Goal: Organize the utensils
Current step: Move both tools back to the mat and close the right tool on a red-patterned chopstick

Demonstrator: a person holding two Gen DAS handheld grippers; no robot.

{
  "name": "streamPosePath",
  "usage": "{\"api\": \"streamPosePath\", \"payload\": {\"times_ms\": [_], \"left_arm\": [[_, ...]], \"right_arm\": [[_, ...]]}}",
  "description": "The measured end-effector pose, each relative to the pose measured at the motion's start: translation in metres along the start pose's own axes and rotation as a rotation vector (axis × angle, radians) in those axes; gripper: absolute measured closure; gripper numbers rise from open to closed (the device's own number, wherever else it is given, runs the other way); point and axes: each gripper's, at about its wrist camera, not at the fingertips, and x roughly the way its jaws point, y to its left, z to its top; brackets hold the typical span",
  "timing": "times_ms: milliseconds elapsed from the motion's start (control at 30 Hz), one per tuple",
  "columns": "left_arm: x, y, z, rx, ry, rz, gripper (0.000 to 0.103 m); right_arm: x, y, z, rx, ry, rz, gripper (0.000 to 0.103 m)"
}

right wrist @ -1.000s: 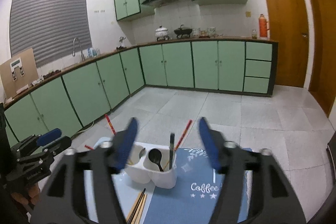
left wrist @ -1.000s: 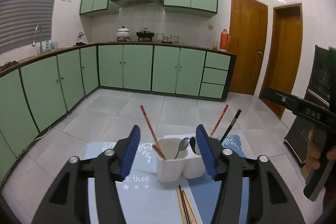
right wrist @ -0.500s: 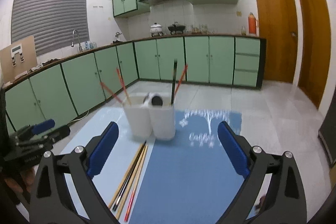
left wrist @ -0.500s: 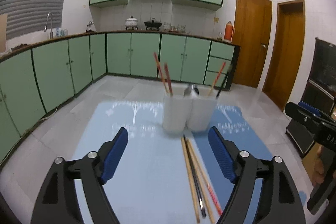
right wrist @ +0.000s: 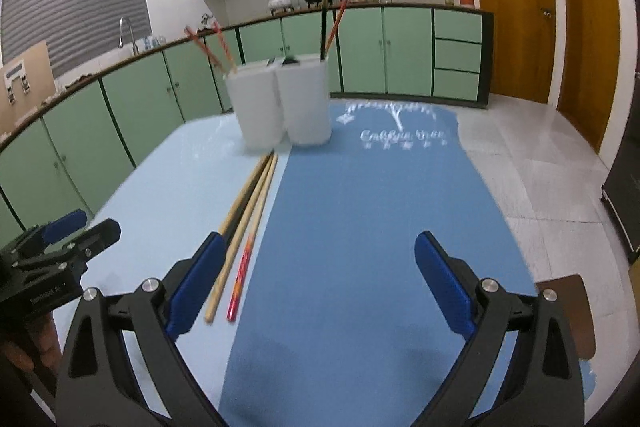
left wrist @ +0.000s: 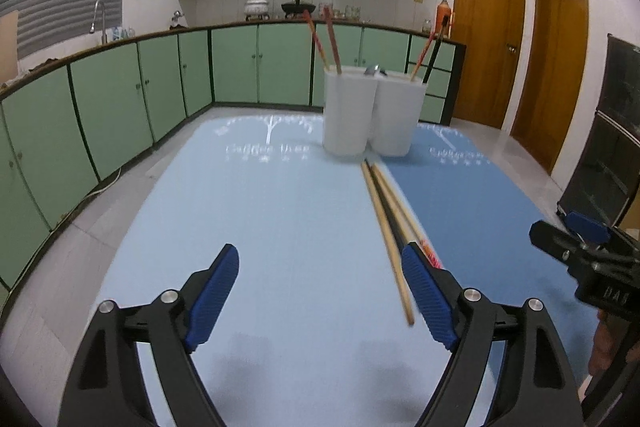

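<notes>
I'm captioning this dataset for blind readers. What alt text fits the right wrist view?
An open, empty right gripper with blue pads hovers over a dark blue placemat. Loose wooden, black and red chopsticks lie along the seam with a light blue placemat, leading to a white two-cup plastic utensil holder with chopsticks standing in it. The left gripper shows at lower left.

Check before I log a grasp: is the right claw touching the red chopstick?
Apart. The right wrist view shows the right claw open, the red chopstick lying outside its fingers.
</notes>
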Motion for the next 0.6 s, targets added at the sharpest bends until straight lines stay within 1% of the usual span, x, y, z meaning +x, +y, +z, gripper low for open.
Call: {"api": "streamPosePath", "payload": {"times_ms": [67,133,167,200,333,400,533,600], "left_arm": [[0.001,0.002,-0.006,-0.003,0.01,0.005,0.021],[0.003,0.006,-0.012,-0.004,0.022,0.014,0.021],[0.003,0.007,-0.014,-0.005,0.026,0.017,0.021],[0.003,0.009,-0.015,-0.007,0.03,0.022,0.021],[0.004,0.016,-0.022,-0.017,0.044,0.035,0.021],[0.004,0.019,-0.024,-0.02,0.049,0.04,0.021],[0.005,0.022,-0.027,-0.023,0.054,0.041,0.021],[0.006,0.022,-0.028,-0.028,0.054,0.036,0.021]], "right_arm": [[0.004,0.007,-0.009,-0.009,0.014,0.007,0.011],[0.007,0.014,-0.014,-0.026,0.024,0.005,0.013],[0.008,0.017,-0.017,-0.033,0.031,0.004,0.019],[0.011,0.018,-0.019,-0.036,0.04,0.004,0.022],[0.019,0.026,-0.027,-0.044,0.07,-0.004,0.029],[0.023,0.03,-0.03,-0.05,0.087,0.0,0.034],[0.029,0.039,-0.032,-0.066,0.11,-0.004,0.042],[0.032,0.041,-0.033,-0.069,0.123,-0.006,0.047]]}}
